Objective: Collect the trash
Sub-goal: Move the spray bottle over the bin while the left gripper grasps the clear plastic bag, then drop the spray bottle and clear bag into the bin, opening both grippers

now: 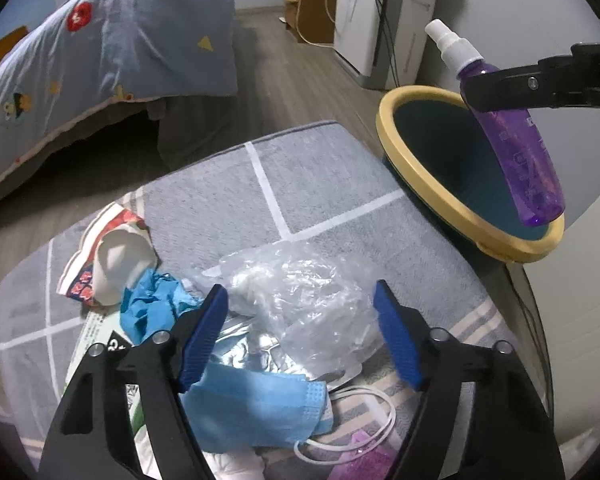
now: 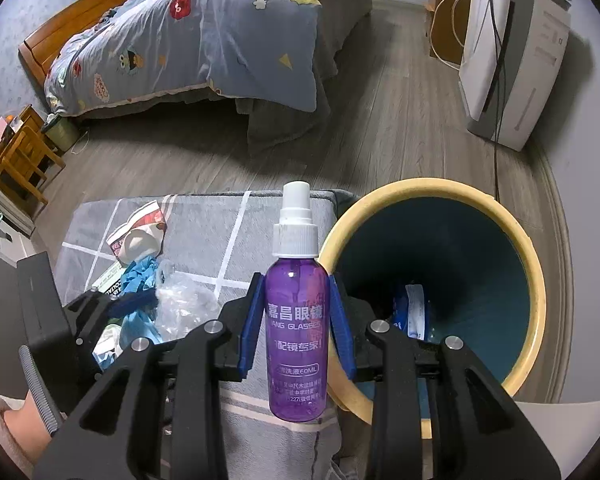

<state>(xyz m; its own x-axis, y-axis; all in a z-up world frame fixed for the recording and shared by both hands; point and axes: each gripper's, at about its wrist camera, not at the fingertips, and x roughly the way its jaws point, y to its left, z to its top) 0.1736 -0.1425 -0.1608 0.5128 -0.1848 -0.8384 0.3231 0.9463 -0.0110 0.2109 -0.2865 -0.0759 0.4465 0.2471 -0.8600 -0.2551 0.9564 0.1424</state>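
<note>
A trash pile lies on a grey rug [image 1: 320, 184]: a crumpled clear plastic bag [image 1: 300, 296], a blue face mask [image 1: 260, 408], a blue glove [image 1: 152, 304], a paper cup [image 1: 120, 264] and silver foil [image 1: 252, 344]. My left gripper [image 1: 300, 292] is open, its blue pads on either side of the plastic bag. My right gripper [image 2: 296, 280] is shut on a purple spray bottle [image 2: 296, 320], held upright beside the yellow rim of a dark bin [image 2: 536, 280]. The left wrist view shows the bottle [image 1: 520, 148] over the bin [image 1: 516, 252]. A blue-white packet [image 2: 414, 312] lies inside.
A bed with a blue patterned quilt [image 2: 204, 40] stands beyond the rug on a wood floor. A white appliance [image 2: 512, 60] with cables stands at the right wall. A wooden chair [image 2: 20, 160] is at the far left.
</note>
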